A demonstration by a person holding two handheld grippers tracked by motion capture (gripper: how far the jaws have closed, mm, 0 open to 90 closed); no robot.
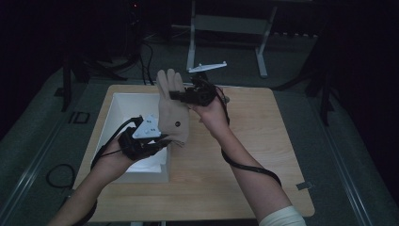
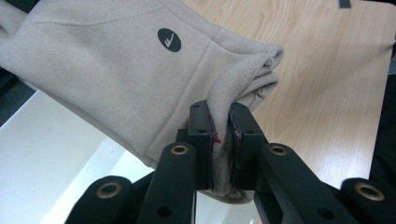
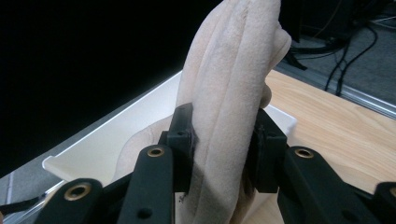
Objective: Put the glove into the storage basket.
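One glove [image 1: 170,108], two tongs, one box.
Left tongs [image 1: 157,142] clamp its cuff, right tongs [image 1: 178,94] its fingers (held stretched above the table [image 1: 244,155]); white box [image 1: 123,106] beneath, nothing between.

Overhead camera is looking forward and down across the pale wooden worktop [image 1: 244,155]; both claw cameras are peering close along their jaws, sharing the beige fleece glove [image 1: 171,110].

One beige glove [image 1: 171,113] is counted, held up between two grippers: its cuff is clamped in the jaws of the left gripper [image 1: 157,141] and its fingers are clamped in the jaws of the right gripper [image 1: 181,94]. One white box [image 1: 123,106] is seen below the jaws, on one wooden tabletop [image 1: 244,155]. One round dark logo [image 2: 169,39] is counted on the glove.
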